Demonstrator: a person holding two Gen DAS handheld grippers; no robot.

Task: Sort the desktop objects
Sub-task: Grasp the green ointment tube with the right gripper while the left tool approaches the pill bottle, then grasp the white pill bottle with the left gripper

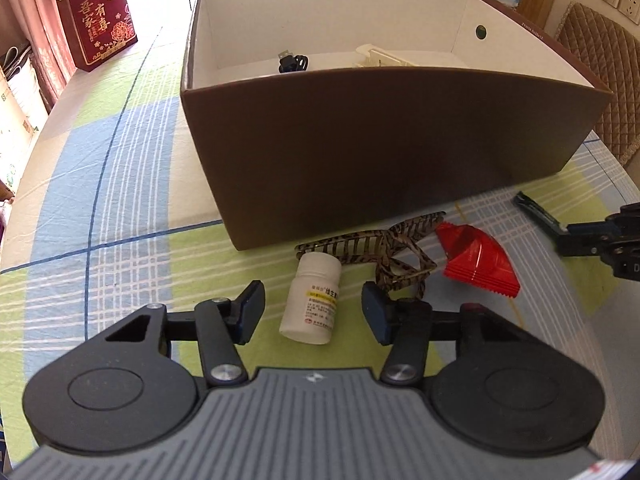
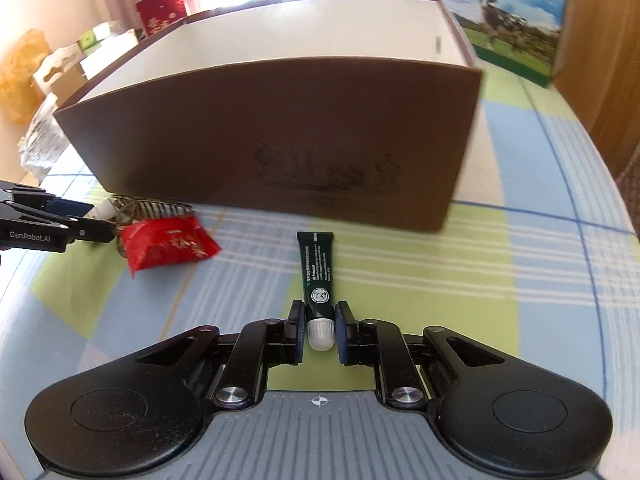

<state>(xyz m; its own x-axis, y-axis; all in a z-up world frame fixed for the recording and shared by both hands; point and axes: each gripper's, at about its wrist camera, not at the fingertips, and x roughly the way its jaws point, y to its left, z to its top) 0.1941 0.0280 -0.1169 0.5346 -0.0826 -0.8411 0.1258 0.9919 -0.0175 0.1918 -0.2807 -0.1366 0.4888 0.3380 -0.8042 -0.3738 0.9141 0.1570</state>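
Note:
A white pill bottle (image 1: 314, 292) lies on the plaid cloth between the fingers of my left gripper (image 1: 313, 312), which stands open with a gap on each side of the bottle. Just beyond it lie a tortoiseshell hair clip (image 1: 384, 248) and a red packet (image 1: 476, 260), in front of the brown box (image 1: 380, 152). My right gripper (image 2: 319, 320) is shut on a dark green tube (image 2: 318, 268) near its white cap. The tube points toward the brown box (image 2: 272, 136). A black cable (image 1: 290, 62) and a white object (image 1: 380, 58) lie inside the box.
A red gift box (image 1: 98, 20) stands at the far left of the table. A milk carton (image 2: 516, 20) stands behind the box on the right. A quilted chair back (image 1: 600, 60) is off the right edge. The red packet (image 2: 168, 244) lies between the two grippers.

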